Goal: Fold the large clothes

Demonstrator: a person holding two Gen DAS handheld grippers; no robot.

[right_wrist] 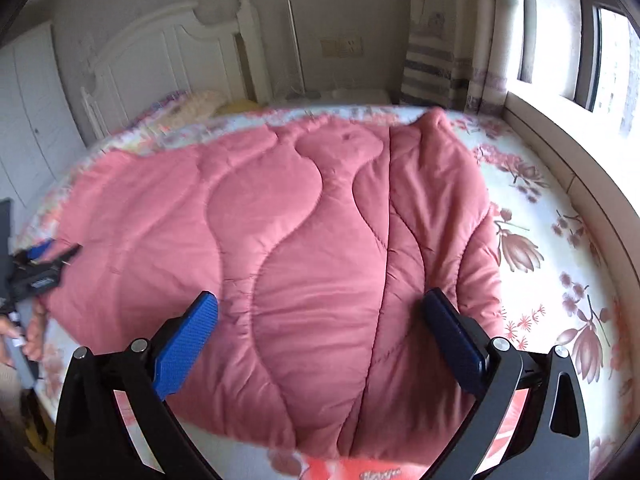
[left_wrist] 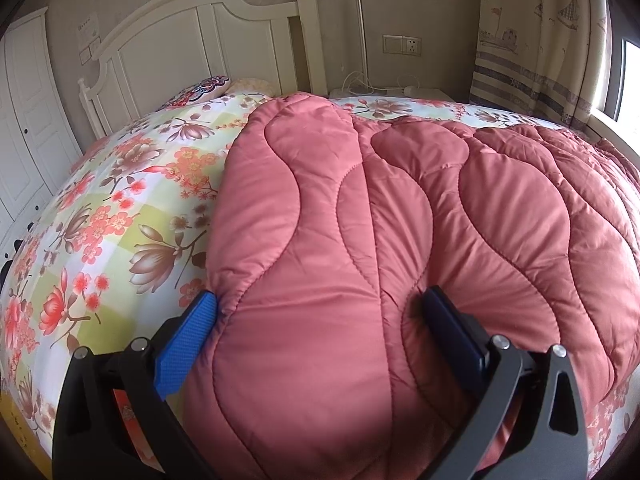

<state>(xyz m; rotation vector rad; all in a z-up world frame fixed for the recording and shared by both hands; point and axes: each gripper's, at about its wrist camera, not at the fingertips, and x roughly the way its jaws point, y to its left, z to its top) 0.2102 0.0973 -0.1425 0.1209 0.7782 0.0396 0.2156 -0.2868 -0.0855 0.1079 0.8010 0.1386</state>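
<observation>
Left wrist, open fingers, pink quilt

The pink quilt is smooth, faintly glossy stitched cloth; the floral bedsheet is matt cloth. Each gripper's pads are textured blue rubber on matt black frames.

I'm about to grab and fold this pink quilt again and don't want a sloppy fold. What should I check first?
1. Left gripper open and straddling the quilt: ok.
2. Right gripper open over the quilt: ok.
3. Fingers closed on fabric: not ok, both sets apart.
4. Quilt lying fully on the floral bed sheet: ok.
5. Near edges aligned: cannot tell, hidden below the fingers.
6. Right-wrist view sharp: not ok, blurred.
</observation>
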